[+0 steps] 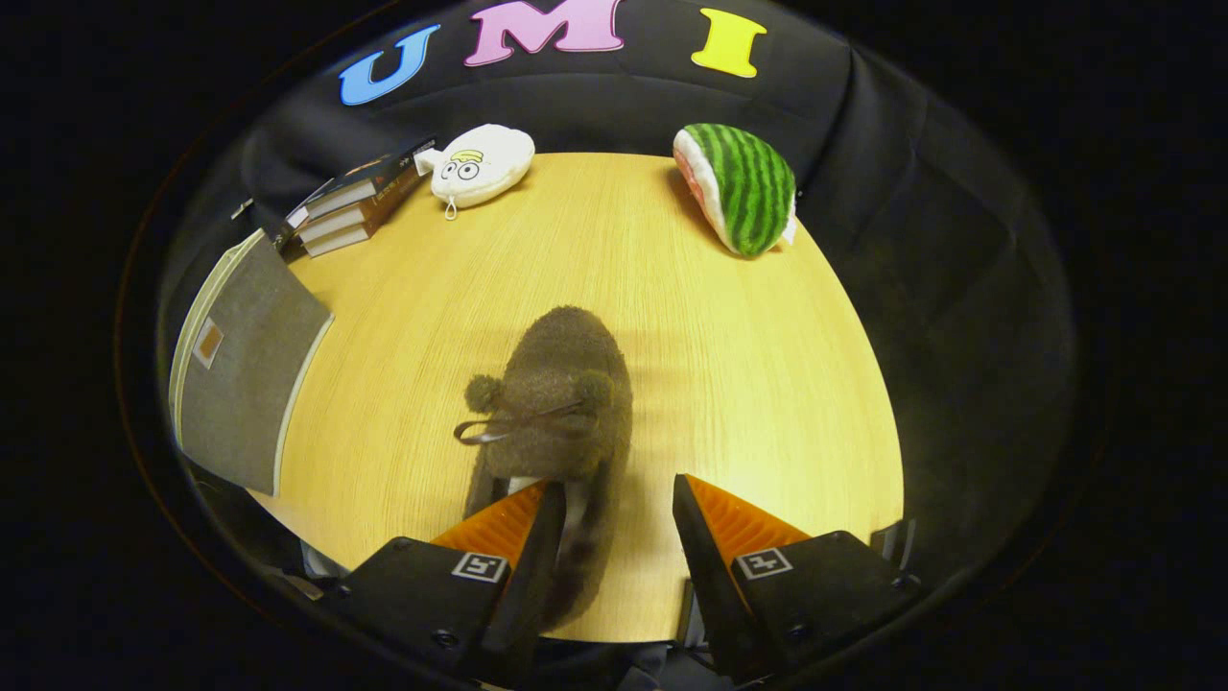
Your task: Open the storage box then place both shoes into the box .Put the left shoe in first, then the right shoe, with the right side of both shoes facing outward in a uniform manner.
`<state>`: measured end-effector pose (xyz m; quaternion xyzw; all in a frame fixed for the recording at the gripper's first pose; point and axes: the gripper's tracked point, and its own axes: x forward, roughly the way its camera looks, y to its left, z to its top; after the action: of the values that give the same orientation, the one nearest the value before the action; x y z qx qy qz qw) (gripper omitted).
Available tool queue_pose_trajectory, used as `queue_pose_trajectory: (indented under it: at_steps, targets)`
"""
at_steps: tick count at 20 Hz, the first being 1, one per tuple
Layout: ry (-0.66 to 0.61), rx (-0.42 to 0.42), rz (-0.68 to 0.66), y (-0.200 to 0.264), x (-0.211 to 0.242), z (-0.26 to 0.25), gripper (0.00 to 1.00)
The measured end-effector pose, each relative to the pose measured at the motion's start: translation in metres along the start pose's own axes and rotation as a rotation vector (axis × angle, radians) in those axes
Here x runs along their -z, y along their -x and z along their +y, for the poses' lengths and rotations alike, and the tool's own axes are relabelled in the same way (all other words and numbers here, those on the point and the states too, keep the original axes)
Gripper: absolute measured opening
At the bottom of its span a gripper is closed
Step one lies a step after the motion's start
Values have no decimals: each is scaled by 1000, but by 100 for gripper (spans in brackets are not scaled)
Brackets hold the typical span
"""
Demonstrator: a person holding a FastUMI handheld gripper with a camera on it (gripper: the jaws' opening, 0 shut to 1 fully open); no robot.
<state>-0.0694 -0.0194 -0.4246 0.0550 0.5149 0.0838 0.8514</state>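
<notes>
I see my gripper spread wide, fingers apart over the fuzzy brown slipper with pom-poms and bow on the light wooden table. Its heel lies between them, touching the left finger. Grey storage box sits left.

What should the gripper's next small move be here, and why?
Probably shift a little toward the fuzzy brown shoe and close. The gripper is open; the shoe's heel sits against one finger, with bare table between them.

No readable text on books or box.
</notes>
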Motion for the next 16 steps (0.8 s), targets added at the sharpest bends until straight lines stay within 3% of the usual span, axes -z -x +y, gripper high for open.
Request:
queue_pose_trajectory:
  at_steps: [2,5,7,12,16]
  targets:
    - [4,31,8,-18,-5,-1,67]
    - [-7,99,-12,-27,-14,-5,24]
    - [-35,104,-19,-21,-17,-2,11]
    - [-90,75,-108,38,-51,27,9]
    - [-134,-6,-182,88,-94,82,9]
